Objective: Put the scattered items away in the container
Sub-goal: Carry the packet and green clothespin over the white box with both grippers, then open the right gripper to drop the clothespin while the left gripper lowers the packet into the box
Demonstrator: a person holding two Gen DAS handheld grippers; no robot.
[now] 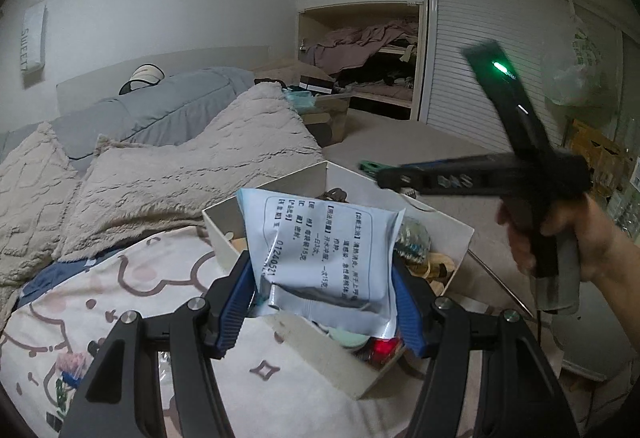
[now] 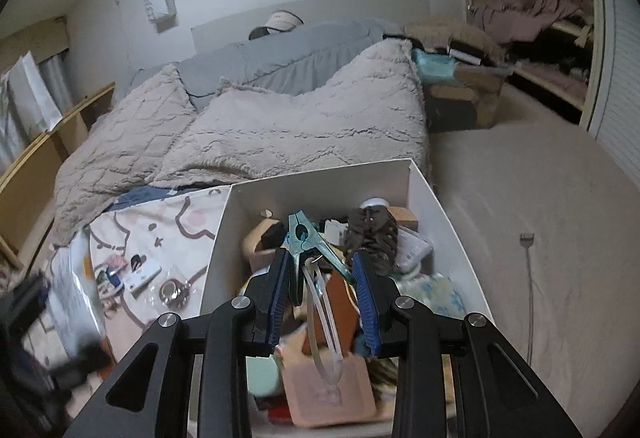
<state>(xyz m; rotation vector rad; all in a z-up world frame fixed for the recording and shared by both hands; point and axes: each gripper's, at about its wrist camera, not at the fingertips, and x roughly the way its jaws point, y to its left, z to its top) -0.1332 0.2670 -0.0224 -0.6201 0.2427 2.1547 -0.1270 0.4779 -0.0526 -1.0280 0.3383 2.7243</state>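
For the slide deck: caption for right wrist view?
Right gripper holds a teal plastic clothespin above the cluttered white box.

Our left hand-held gripper [image 1: 324,292] points forward and downward, its blue pads clamped on the sides of a printed sachet [image 1: 320,250]. Our right hand-held gripper [image 2: 324,294] tilts steeper, jaws narrowed around a teal clothespin [image 2: 306,242]. Our right hand [image 1: 560,238] wraps its dark handle, forearm bare
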